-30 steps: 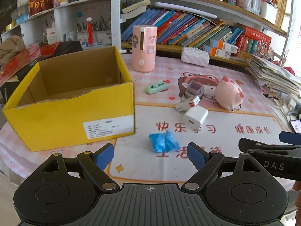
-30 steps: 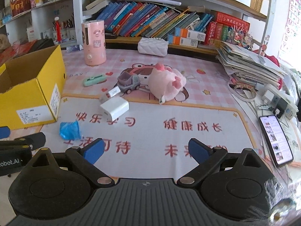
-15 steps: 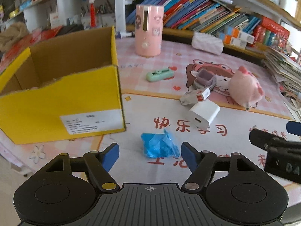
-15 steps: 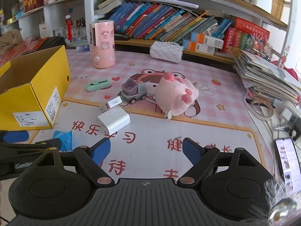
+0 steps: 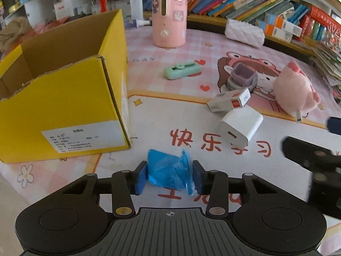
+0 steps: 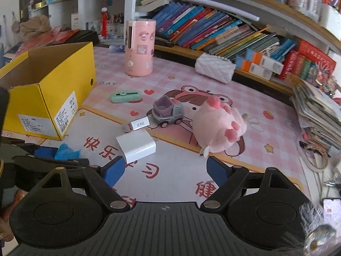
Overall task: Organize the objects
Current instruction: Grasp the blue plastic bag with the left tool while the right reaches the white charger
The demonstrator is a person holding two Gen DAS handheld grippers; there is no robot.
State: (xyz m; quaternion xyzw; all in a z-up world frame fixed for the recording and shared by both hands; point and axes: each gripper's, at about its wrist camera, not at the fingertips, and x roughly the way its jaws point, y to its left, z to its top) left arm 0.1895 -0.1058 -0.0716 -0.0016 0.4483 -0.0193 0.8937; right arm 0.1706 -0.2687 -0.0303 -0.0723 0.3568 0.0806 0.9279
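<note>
My left gripper [image 5: 169,177] is low on the mat with its jaws closing tight on a crumpled blue plastic wad [image 5: 168,169]; both pads press its sides. An open yellow cardboard box [image 5: 64,106] stands just to its left. My right gripper [image 6: 165,169] is open, with only mat between its fingers. A white charger [image 6: 136,147] lies just ahead of its left finger. Beyond that lie a small staple box [image 6: 138,124], a grey toy truck [image 6: 168,111], a pink plush [image 6: 219,128] and a green cutter [image 6: 125,96].
A pink cylinder [image 5: 169,15] and a white quilted pouch [image 5: 245,33] stand at the back, before a low shelf of books. A stack of papers [image 6: 315,111] and a phone [image 6: 331,209] lie at the right edge of the table.
My left gripper came forward and down over the blue wad and shut on it. My right gripper narrowed its jaws and moved closer to the white charger.
</note>
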